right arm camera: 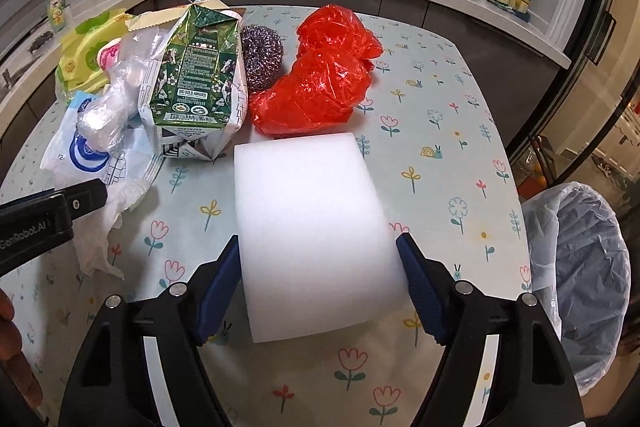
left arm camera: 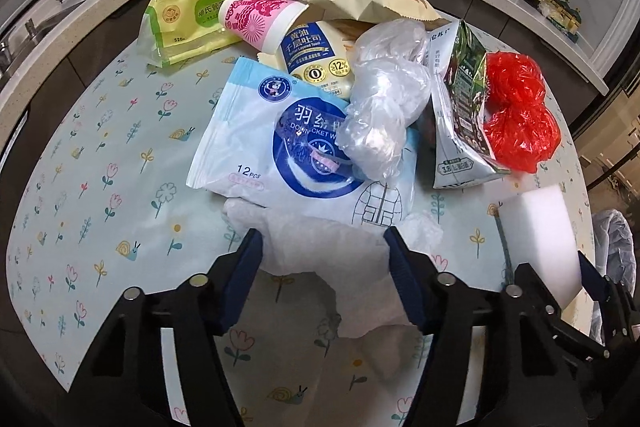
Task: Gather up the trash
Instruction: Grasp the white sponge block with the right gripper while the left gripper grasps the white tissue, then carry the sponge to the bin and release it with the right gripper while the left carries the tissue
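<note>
I had the white foam block between the fingers of my right gripper, both pads against its sides, so I judged it grasped, low over the flowered tablecloth. My left gripper straddled a crumpled white tissue, pads touching its edges; it looked pinched, though I could not be sure. The lined bin beside the table showed nothing inside from my view, and the whole heap was uncollected, so I judged the job barely begun. Readable print: "DOWN JACKET W…" and "12 PCS" on the blue wipes pack, "Butter Layered Toast" on the yellow bag, "BIO GOLD AWARD" on the green carton.
</note>
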A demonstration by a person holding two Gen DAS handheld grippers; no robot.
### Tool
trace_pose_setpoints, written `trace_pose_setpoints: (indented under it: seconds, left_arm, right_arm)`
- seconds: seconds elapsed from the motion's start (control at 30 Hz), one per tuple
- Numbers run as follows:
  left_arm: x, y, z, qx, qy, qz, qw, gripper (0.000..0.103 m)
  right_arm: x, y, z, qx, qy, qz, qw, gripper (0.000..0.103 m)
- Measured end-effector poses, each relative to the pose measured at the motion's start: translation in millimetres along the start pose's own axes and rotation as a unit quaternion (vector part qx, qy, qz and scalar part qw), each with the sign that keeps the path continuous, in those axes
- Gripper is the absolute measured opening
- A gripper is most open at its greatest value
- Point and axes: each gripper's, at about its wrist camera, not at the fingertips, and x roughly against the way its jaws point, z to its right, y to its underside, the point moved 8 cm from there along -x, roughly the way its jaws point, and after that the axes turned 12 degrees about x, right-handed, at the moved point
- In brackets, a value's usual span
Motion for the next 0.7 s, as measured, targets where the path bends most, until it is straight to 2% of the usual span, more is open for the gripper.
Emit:
trace_pose_setpoints:
  seconds: [0.03,0.13,0.2,0.33,0.7]
  left_arm:
    - [1,2,-1,-0.004,-0.002,0.000,1.0000,0.042]
    - [8,10,-1,-0.012,-0.001,-0.003,0.9999,0.023]
    - [14,15,-1,-0.015,-0.001,-0.001,0.9999,0.018]
    - [30,25,0,-0.023,0.000,0.008,0.9997,0.014]
    - [84,38,16,-0.045,0.020,0.039,0.9980,0.013]
  right_arm:
    - [3,2,0,0.001,0.000,0.001,1.000,0.072]
    - [13,9,1,0.002,0.002,0.004,1.000,0.072]
    - [22,14,2,0.000,0.000,0.008,1.000,0.072]
    - [39,21,9,-0.005,0.000,0.016,1.000,0.072]
    - [90,34,33,-0.036,0.003,0.055,0.998,0.072]
